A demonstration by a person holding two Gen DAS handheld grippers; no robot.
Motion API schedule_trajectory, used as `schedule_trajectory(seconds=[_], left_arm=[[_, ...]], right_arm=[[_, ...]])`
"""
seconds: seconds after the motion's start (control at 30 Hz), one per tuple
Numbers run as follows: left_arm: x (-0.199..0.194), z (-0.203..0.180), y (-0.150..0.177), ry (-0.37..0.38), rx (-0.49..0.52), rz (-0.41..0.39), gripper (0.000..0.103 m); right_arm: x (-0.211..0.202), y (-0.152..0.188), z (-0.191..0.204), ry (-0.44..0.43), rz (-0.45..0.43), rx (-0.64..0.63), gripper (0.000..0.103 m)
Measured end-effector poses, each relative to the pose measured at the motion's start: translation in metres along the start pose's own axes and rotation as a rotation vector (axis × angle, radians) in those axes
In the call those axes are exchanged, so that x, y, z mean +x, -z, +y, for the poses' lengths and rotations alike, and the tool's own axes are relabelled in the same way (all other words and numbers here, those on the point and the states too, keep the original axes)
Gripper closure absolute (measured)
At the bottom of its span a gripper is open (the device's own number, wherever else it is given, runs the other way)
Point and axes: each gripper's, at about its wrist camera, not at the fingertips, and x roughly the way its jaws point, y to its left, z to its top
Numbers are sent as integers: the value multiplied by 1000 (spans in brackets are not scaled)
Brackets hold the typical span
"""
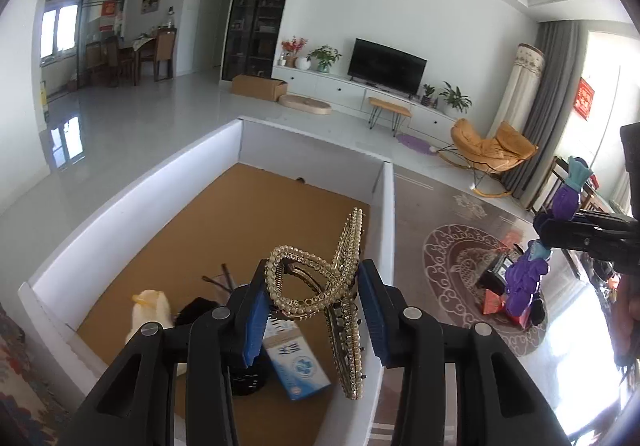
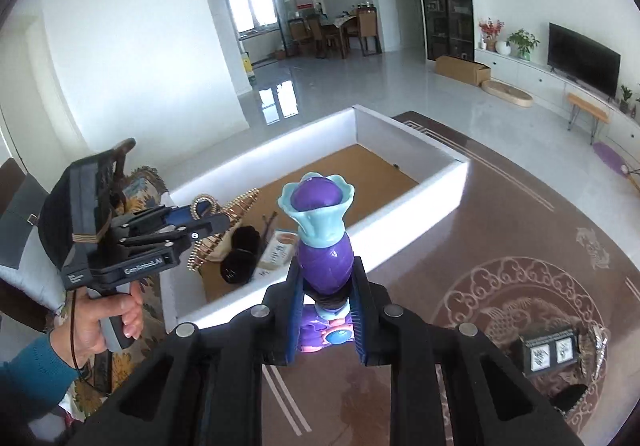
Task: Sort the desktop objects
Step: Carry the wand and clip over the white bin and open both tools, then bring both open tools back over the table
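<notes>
We're gripping the pearl hair clip (image 1: 316,282) in the left gripper (image 1: 316,310) and clamping the purple toy (image 2: 325,258) in the right gripper (image 2: 325,310) above the white box (image 2: 420,182), risking either one slipping loose.

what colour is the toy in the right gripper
Purple with light blue trim: the toy shows best in the right wrist view, clamped by the right gripper.

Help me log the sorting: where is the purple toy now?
The purple toy is clamped in the right gripper, held above the brown table just right of the white box.
</notes>
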Motion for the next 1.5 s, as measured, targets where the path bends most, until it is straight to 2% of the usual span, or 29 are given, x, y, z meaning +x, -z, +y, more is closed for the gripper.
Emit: schedule_trajectory(seconds=[0.13,0.37,0.43,0.47,0.5,0.53,0.6,0.7,0.8,0.87,0.93,1.0,1.07,1.1,1.2,1.27,1.37,1.5], left_arm=[[20,51,0,-96,-59,89,60],[60,84,15,-161,-131,231,59],[67,85,18,-173,-141,244,52],[68,85,20,-194,-145,246,38],[67,84,20,-210,-151,236,26],[64,84,20,-219,-151,218,24],[56,82,18,-235,-148,171,24],[38,70,14,-242,-148,86,23],[18,41,8,-220,-131,2,23],[4,11,8,-171,-102,-54,23],[-10,-25,12,-87,-72,-104,22],[-18,-67,20,14,-25,-133,7],[-19,-109,35,109,33,-141,0],[-15,-129,44,150,67,-125,0],[10,-186,77,231,180,-26,0],[32,-217,102,249,247,44,0],[63,-248,136,256,318,144,0],[96,-265,161,215,374,232,0]], right_arm=[[59,-23,45,-107,65,-4,81],[173,-9,97,-226,324,32,81],[202,2,105,-236,424,51,75],[213,7,108,-227,459,57,62],[218,10,110,-220,466,59,54],[218,11,112,-219,442,53,51],[205,9,111,-179,355,30,31],[162,8,102,-82,165,-22,18],[120,15,79,30,17,-61,13],[86,31,53,101,-68,-61,10],[54,53,25,194,-141,-45,5],[19,84,-6,300,-184,-15,1],[-7,123,-35,415,-180,21,1],[-17,143,-49,471,-163,45,1],[-41,207,-89,597,-71,143,1],[-57,249,-116,642,-12,239,1],[-83,294,-151,681,27,374,1],[-105,327,-163,717,42,461,1]])
